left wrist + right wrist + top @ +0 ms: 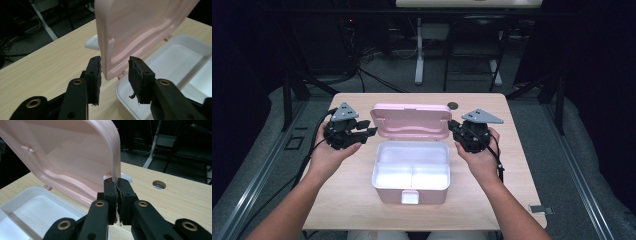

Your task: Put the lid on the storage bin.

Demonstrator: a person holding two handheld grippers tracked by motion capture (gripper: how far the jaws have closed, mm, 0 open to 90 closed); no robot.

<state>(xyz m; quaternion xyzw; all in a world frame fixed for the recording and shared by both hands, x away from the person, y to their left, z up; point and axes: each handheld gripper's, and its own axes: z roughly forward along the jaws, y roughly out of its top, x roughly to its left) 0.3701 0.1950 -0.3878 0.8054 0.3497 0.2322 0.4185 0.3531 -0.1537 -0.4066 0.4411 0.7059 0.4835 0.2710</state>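
Claws flank the raised lid of a pink lunch box at mid-frame.

High view: left claw and right claw sit at the lid's two ends, above the white two-compartment base on the surface.
Left gripper view: wide apart, pads clear of the lid edge between them.
Right gripper view: right claw pinches the lid's edge, probably to keep it propped upright.

Bright glare, dim surroundings, perhaps slightly soft
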